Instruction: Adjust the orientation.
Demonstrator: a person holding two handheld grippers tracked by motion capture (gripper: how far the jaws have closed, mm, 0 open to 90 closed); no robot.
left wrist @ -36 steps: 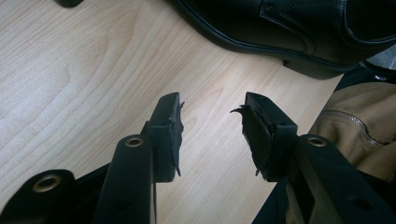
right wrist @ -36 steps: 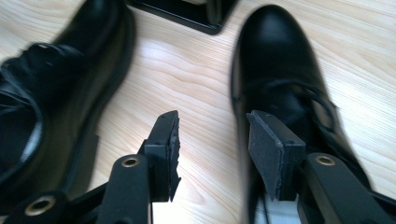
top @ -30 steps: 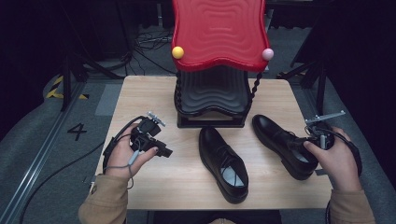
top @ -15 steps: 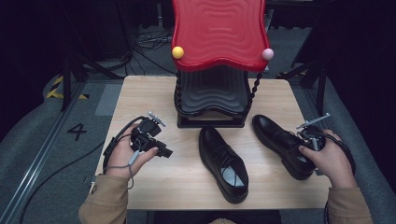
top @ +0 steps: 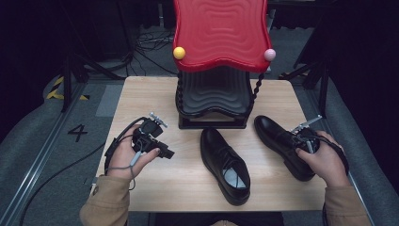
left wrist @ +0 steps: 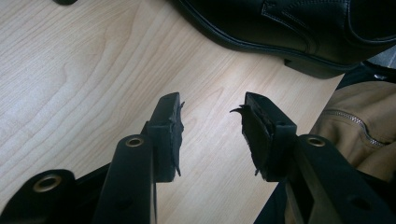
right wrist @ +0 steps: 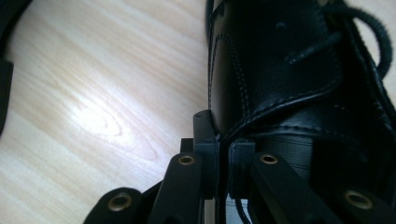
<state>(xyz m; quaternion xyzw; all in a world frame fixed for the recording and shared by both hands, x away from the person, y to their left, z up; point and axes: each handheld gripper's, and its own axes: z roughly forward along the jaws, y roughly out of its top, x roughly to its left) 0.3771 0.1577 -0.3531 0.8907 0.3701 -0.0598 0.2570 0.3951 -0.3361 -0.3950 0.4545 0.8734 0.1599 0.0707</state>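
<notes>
right gripper: jaws just closed, collar edge of right shoe pinched between them, shoe lying at the table's right side | left gripper: jaws held wide apart, nothing between, above bare wood | middle shoe set on pale wooden table | red-and-black rack stood at far edge | grey floor and cables seen around

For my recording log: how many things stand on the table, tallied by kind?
Black shoes: 2, one in the middle and one at the right, its collar pinched by the right gripper.
Shoe rack: 1, with a red top shelf and a black lower shelf.
Total: 3
</notes>
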